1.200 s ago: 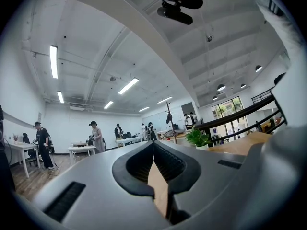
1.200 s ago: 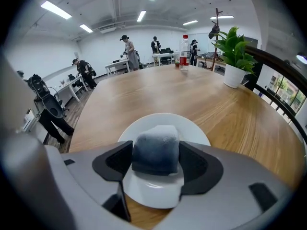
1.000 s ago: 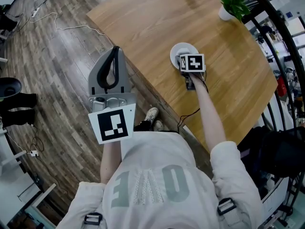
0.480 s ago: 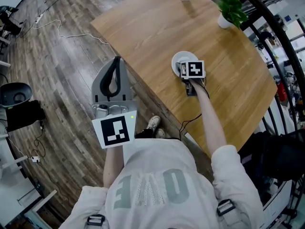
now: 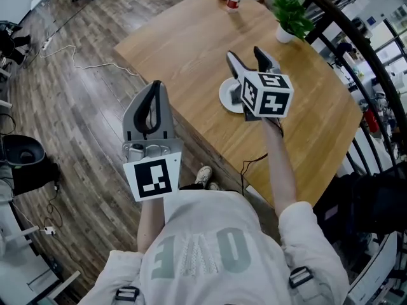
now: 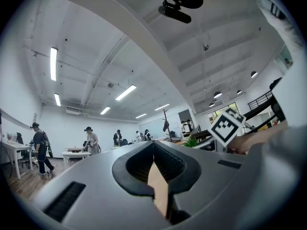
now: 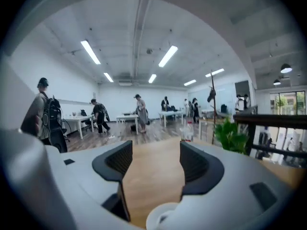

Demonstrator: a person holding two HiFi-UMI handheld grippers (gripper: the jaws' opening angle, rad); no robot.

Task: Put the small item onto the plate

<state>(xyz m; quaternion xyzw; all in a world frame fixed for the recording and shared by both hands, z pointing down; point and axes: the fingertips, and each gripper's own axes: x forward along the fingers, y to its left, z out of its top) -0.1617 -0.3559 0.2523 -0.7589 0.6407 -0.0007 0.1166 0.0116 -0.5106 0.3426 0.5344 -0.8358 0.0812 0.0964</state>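
— Where was the small item when we looked?

— We could not find it in any view. The right gripper (image 5: 245, 54) hung over the plate (image 5: 226, 94) with its jaws standing apart and nothing between them; its own view showed only bare desk (image 5: 191, 37) through the gap and the plate's white rim low in the picture. Much of the plate lay hidden under that gripper, so if the item was on it, we could not tell.

— And the left gripper (image 5: 152, 100)?

— We held it off the desk, over the floor, jaws pressed together on nothing; only a sliver of wood showed behind them.

— How did we expect the item to handle?

— Going by the task alone, we judged it light and easy to flick away, so a gentle squeeze across its middle seemed right, low near the desk, with both jaws square to its sides. The plate looked hard and glossy, so we guessed a small thing could skid on it if dropped from above.
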